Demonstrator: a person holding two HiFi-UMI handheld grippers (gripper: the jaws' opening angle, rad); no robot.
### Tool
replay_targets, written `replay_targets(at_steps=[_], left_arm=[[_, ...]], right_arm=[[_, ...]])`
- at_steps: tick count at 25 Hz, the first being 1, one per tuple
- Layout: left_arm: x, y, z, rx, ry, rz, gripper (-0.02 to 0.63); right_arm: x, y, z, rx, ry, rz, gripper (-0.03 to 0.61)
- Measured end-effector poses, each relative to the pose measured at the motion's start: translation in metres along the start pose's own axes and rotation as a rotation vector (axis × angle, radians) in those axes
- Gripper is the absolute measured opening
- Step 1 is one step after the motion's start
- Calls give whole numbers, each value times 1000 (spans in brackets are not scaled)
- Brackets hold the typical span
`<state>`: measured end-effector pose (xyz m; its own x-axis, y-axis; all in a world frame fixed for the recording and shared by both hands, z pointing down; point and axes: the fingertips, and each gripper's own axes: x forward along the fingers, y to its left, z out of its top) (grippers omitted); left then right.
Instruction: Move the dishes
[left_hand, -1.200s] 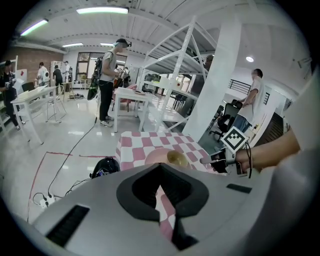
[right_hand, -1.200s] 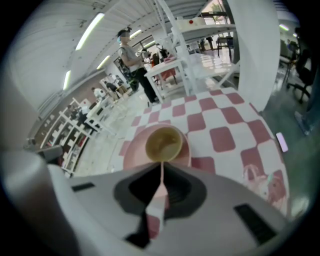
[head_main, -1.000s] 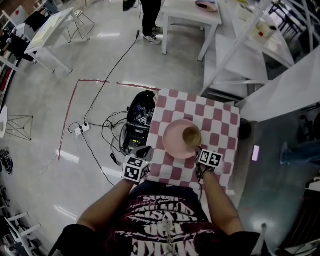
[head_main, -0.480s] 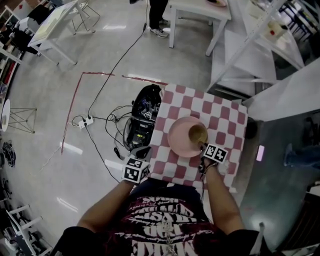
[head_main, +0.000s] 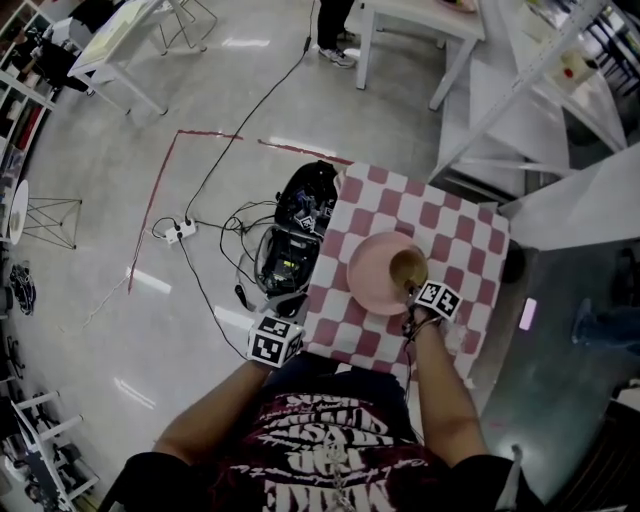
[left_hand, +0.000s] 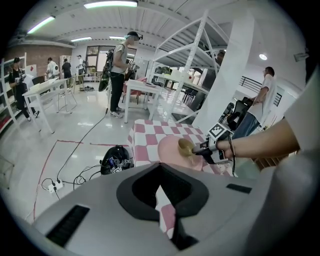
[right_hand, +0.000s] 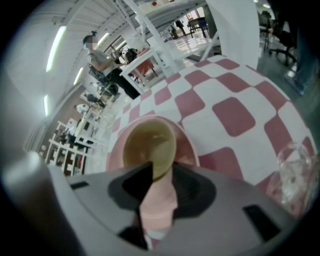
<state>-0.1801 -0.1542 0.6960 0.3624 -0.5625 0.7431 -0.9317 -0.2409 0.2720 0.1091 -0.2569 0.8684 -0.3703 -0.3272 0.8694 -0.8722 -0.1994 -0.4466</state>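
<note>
A pink plate (head_main: 375, 275) lies on the small table with a red-and-white checked cloth (head_main: 460, 235). On the plate's right side sits an olive bowl (head_main: 408, 266). My right gripper (head_main: 416, 286) reaches in from the near side and is shut on the bowl's near rim. In the right gripper view the bowl (right_hand: 149, 145) meets the right gripper (right_hand: 157, 172), with the plate (right_hand: 187, 150) beneath. My left gripper (head_main: 281, 323) hangs off the table's near left corner, shut and holding nothing. The left gripper (left_hand: 162, 200) looks across at the plate (left_hand: 170, 150) and bowl (left_hand: 185, 146).
A black bag with cables (head_main: 300, 215) and a power strip (head_main: 180, 230) lie on the floor left of the table. A clear glass (right_hand: 295, 175) stands near the table's right front edge. White shelving (head_main: 560, 80) rises behind; people stand further off (left_hand: 120, 75).
My right gripper has moved forward onto the bowl's near rim. The plate and bowl have stayed in place on the cloth, and the left gripper has hardly moved.
</note>
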Motion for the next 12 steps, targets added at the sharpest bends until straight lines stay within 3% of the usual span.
replay_targets(at_steps=[4,12], left_arm=[[-3,1,-3,-4,1,7,26],[3,-6,3,5,-24,-2,26]], right_arm=[[4,-8,-1,-22,7,-53,48],[-8,-3,-1,-89,42,-61,40]])
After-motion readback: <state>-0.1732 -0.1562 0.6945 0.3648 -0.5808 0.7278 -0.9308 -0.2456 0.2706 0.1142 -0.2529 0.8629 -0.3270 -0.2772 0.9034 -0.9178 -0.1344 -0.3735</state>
